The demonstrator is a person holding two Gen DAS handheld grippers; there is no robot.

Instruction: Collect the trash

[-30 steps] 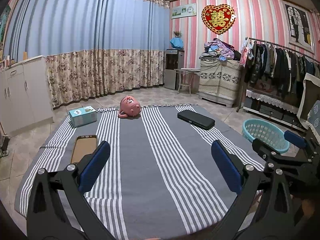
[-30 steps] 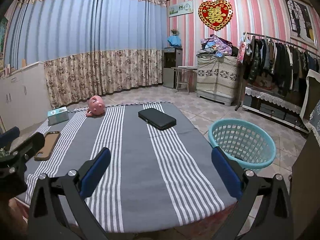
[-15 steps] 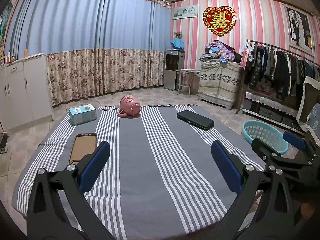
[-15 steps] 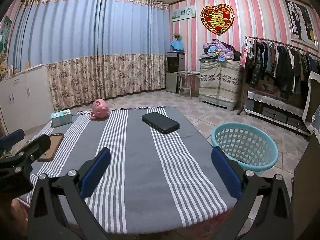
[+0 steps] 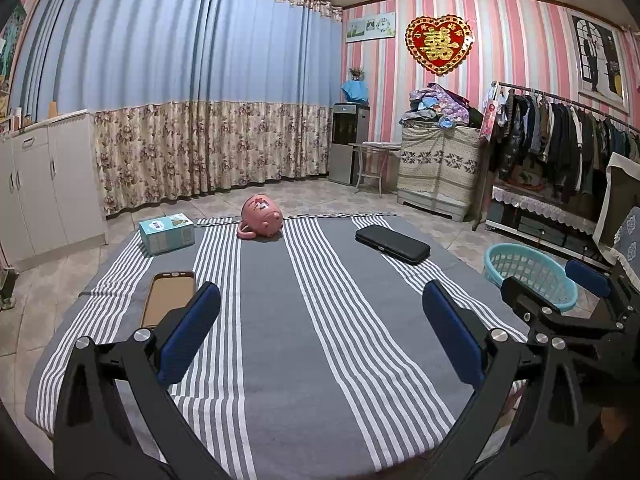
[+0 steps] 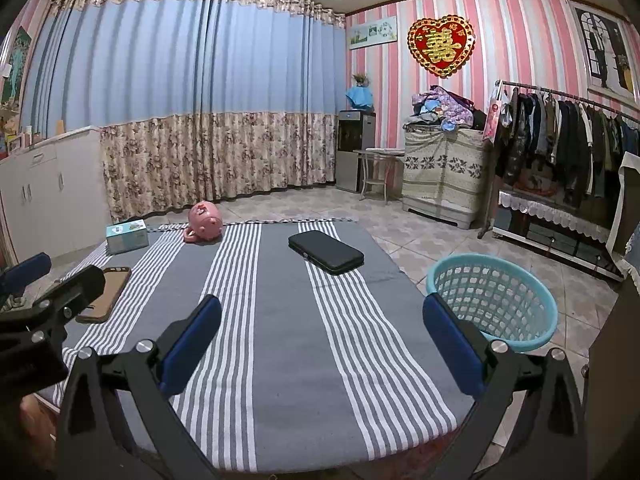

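Left gripper (image 5: 320, 336) and right gripper (image 6: 322, 344): both released, jaws spread wide, nothing between the pads, both poised over the near edge of the striped cloth (image 5: 320, 360).

Item count on the cloth: four, one of each.
- Phone case (image 5: 168, 298): near the left edge, just ahead of the left gripper; long axis runs near-to-far.
- Small box (image 5: 167, 233): far-left corner.
- Pink piggy bank (image 5: 262, 222): far edge, lying on its side.
- Black case (image 6: 326, 252): far-right area, long axis diagonal; closer to the right gripper.

One teal basket (image 6: 492, 300) stands on the floor off the right edge, beside the right gripper. Judged: no collection has begun.
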